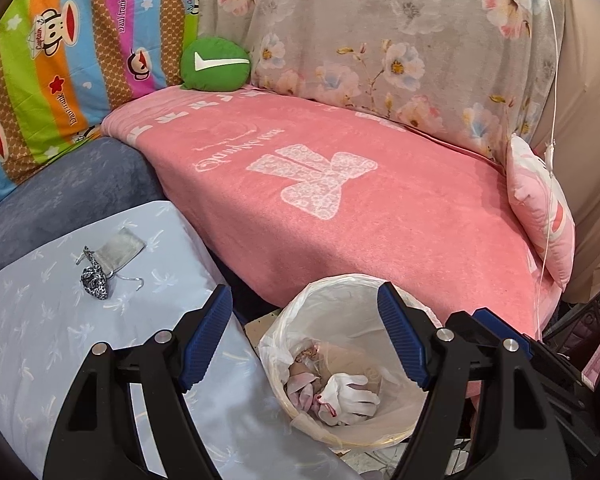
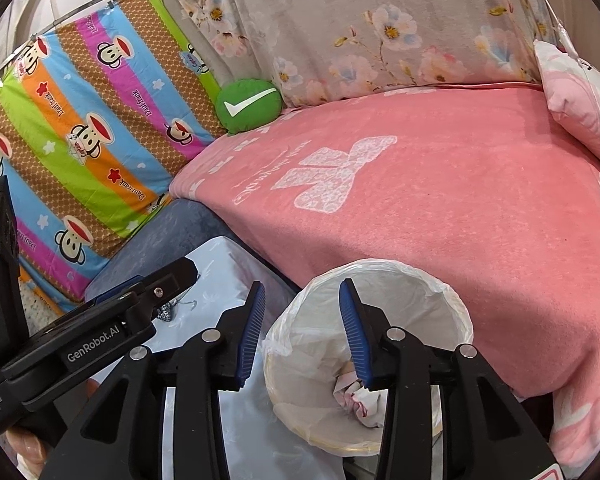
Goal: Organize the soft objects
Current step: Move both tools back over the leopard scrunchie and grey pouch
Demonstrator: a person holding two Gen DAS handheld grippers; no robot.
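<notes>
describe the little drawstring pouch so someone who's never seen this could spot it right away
Start at the big pink blanket and go to its left, to the pale blue cloth. The pouch lies on that cloth: small, silvery grey and sheer. A black-and-white patterned fabric piece lies against it; nothing else sits on that cloth.

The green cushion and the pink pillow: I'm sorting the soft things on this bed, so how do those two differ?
The green cushion is round, plain green with a white tick; the pink pillow is longer, pale pink and white. The green cushion sits in the bed's far left corner against the striped cartoon sheet; the pink pillow leans at the right edge of the pink blanket. Both are stuffed, rest on that blanket, and neither gripper touches them.
</notes>
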